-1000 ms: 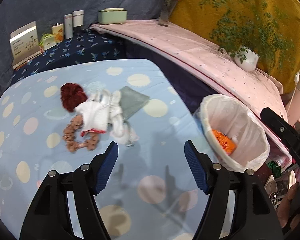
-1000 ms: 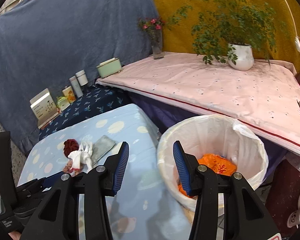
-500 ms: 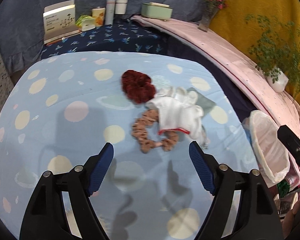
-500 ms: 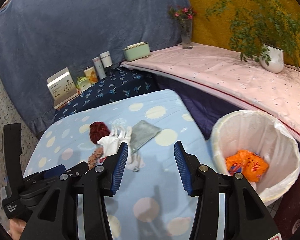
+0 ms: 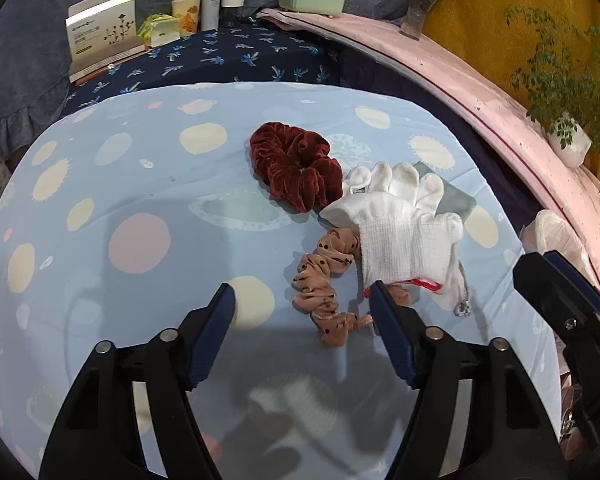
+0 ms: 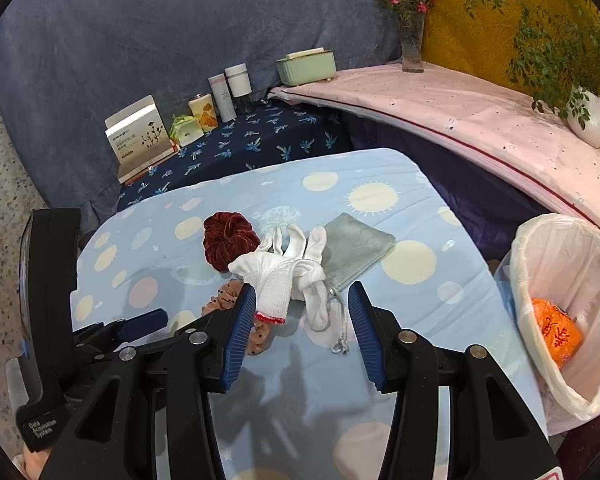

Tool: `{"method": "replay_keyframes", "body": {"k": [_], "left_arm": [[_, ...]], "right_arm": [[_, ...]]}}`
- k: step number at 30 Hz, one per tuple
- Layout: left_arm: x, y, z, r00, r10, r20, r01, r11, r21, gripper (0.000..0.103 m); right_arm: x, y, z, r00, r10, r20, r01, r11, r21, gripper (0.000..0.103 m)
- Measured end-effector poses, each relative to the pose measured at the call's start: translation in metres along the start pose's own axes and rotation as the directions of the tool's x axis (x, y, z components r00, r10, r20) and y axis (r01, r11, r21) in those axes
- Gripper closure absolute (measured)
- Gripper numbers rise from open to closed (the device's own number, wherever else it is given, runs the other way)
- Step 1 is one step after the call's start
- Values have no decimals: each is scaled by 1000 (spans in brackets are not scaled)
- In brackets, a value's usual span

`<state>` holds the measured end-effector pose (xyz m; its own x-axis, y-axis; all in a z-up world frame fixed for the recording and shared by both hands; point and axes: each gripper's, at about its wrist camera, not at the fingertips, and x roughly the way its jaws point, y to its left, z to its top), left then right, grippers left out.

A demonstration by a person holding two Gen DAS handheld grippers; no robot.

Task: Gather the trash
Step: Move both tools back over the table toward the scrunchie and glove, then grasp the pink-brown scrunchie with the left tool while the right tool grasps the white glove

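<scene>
The trash sits in 1 heap mid-table on the blue spotted cloth [image 6: 404, 208]: a white glove [image 6: 278, 276] on top, a pink dotted scrunchie [image 5: 324, 280] under its cuff, a dark red scrunchie [image 5: 296, 168] at the far left, a grey pouch [image 6: 352, 248] at the right. The lined bin [image 6: 556, 300] stands off the table's right edge, an orange wrapper already inside.

The left gripper [image 5: 300, 320] hovers with nothing between its jaws, which are closing from a fairly wide gap. The right gripper [image 6: 302, 312] stands about half open and empty, framing the glove's cuff.

The step looks like the reach for the next piece. Best to take 1 item per gripper: the right one pinching the glove across its ribbed cuff, the left 1 straddling the pink scrunchie's near loop, pads low to the cloth without snagging it.

The glove's long axis runs near to far, fingers pointing far and slightly right, red-edged cuff nearest. The pink scrunchie stretches near-right to far, partly hidden under the glove.
</scene>
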<state>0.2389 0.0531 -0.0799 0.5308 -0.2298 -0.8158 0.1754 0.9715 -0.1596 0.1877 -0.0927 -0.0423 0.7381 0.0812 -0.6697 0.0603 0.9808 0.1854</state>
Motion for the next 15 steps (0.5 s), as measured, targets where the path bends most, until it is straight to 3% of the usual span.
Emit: {"method": "replay_keyframes", "body": {"k": [4, 6, 8, 14, 15], "left_arm": [[16, 6, 2, 999, -20, -36, 20, 1000, -3, 62], [16, 7, 1, 1000, -17, -24, 17, 1000, 7, 65], [16, 8, 1, 999, -33, -25, 33, 999, 14, 78], [14, 9, -3, 999, -51, -17, 51, 998, 28, 86], [14, 9, -4, 999, -51, -15, 52, 998, 31, 87]], "right_arm": [[17, 2, 2, 1000, 3, -20, -3, 1000, 4, 55], [27, 4, 1, 999, 7, -33, -6, 1000, 1, 55], [37, 7, 1, 999, 8, -50, -8, 1000, -3, 55], [61, 8, -4, 995, 37, -97, -34, 999, 26, 64], [65, 8, -5, 993, 47, -109, -44, 999, 32, 70]]}}
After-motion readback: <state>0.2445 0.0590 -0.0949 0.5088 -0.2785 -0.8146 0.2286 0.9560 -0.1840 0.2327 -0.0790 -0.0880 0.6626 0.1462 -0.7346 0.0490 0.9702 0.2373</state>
